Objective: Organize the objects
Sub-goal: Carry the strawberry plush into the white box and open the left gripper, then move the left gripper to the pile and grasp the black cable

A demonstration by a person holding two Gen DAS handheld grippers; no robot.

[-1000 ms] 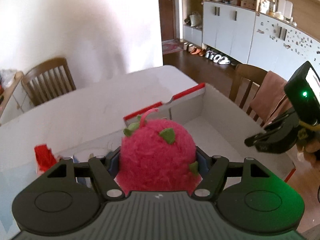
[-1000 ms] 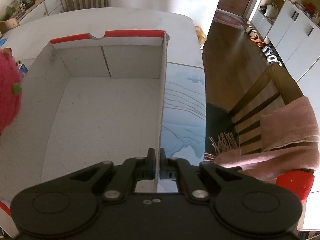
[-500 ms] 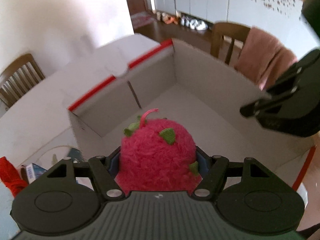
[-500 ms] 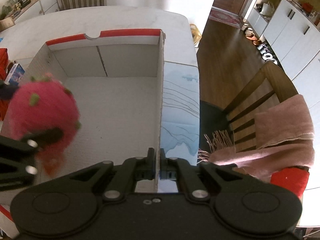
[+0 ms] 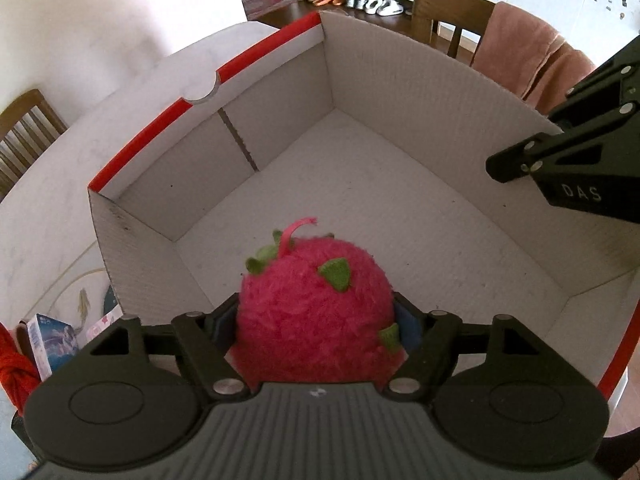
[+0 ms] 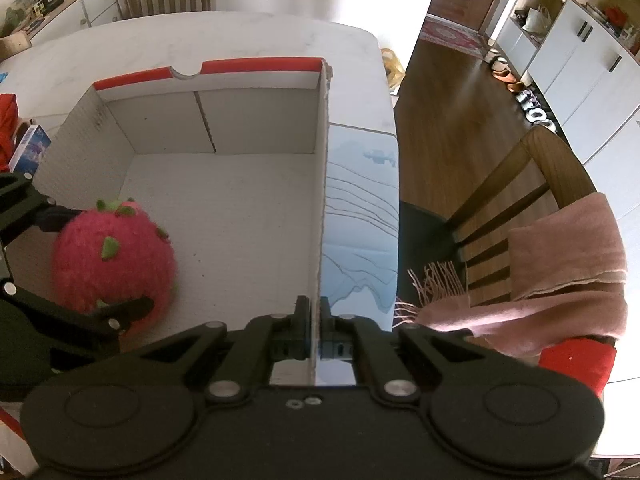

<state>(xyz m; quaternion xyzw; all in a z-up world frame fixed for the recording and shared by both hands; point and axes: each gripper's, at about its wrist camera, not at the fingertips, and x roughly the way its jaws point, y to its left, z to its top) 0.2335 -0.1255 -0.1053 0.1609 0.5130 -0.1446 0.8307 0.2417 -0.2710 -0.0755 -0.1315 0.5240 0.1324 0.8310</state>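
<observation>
Left wrist view: left gripper reaches down into the box, plush strawberry between its fingers. Its jaws have just been opening a little; the plush sits between them, pads close against both sides, and whether they press cannot be told for sure. Read as the start of release, plush not yet let go

Right wrist view: plush low inside the box at its left side, close to or on the floor; contact with the floor cannot be confirmed. Left gripper flanks it, one finger behind and one in front

Right gripper: fingers pinched narrow on the right wall of the box, cardboard edge between the pads, apparently steadying it

State of task, judged:
- box otherwise bare inside, so the plush looks to be the first item in
- placement nearly done; left fingers need to spread fully and lift clear

Remaining, as far as visible:
- small carton and a red item lie on the table outside the box's left wall; likely next candidates
- nothing else loose can be made out on the table
</observation>
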